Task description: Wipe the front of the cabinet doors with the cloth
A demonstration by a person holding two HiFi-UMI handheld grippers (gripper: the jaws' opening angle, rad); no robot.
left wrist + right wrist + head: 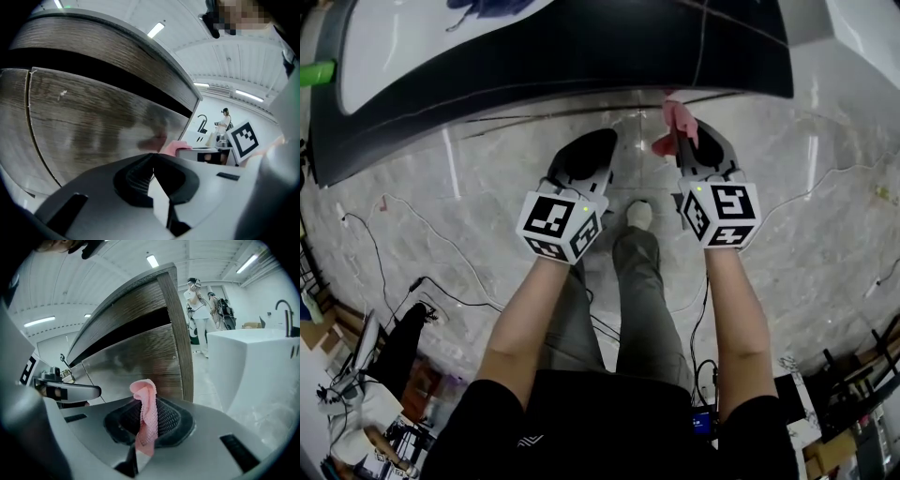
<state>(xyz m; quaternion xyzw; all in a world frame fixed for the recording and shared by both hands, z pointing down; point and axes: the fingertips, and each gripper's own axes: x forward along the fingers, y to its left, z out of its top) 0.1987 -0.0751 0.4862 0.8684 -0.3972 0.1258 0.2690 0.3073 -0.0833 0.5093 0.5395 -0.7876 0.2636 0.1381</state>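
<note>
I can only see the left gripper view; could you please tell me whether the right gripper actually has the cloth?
Observer: Yes, the right gripper is shut on the pink cloth, which stands up from between its fingers.
Operator: Thank you. Which part of the cabinet is it facing?
Observer: The cabinet door, near its right edge; whether the cloth touches it cannot be told.
Operator: And how do the two grippers sit?
Observer: In the head view, the left gripper and the right one are side by side above the marble floor.

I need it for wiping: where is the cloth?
The pink cloth is pinched in the right gripper's claw, at the head view's right, facing the cabinet doors.
</note>
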